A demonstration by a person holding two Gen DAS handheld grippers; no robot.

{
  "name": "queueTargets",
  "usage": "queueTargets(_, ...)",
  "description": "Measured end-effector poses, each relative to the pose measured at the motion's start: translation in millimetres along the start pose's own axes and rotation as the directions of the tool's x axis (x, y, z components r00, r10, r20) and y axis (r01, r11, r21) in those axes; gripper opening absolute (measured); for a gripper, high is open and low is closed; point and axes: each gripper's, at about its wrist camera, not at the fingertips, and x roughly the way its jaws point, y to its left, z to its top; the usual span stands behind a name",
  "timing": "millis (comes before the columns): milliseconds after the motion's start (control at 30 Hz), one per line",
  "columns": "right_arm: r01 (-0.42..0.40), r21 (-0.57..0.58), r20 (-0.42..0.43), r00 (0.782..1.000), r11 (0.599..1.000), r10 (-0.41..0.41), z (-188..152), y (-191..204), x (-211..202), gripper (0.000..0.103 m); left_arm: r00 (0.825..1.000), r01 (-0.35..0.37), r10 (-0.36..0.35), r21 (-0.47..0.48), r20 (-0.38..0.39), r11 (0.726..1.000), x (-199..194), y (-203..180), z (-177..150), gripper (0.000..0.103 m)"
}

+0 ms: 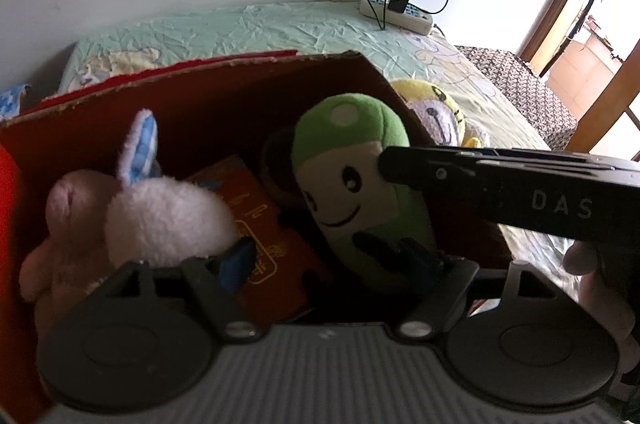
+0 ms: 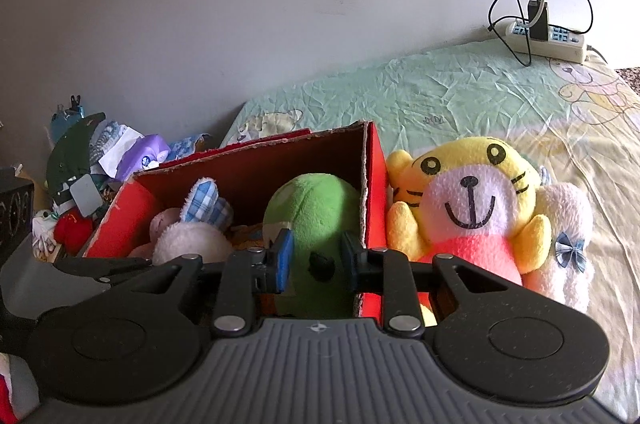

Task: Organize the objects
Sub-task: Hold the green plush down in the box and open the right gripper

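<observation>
Green plush (image 2: 316, 208), red box (image 2: 376, 176), seemingly blue-checked rabbit ear (image 2: 206, 202)

Box (image 2: 376, 184) sits on bed (image 2: 460, 96), open top. In box: mushroom plush (image 2: 316, 208) at right end against the wall, bunny plush (image 2: 192, 240) left of it, booklet (image 1: 256, 224) between and under them. Tiger plush (image 2: 472, 200) lies on bed just right of box, touching its wall. Power strip (image 2: 548, 40) at far right bed edge by wall. Clutter pile (image 2: 104, 152) left behind box.

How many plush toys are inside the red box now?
3: a green plush at the right wall, a white bunny in the middle, a pink plush at the left. More may lie hidden beneath.
</observation>
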Motion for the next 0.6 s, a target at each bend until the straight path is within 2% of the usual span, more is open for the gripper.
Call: queueTargets(600,-0.019,-0.023,0.039,0.999,1.0,0.02,-5,-1,-3,0.026,0.999,-0.049,0.049,0.025,-0.01,0.999,2,-11,-4,0.091)
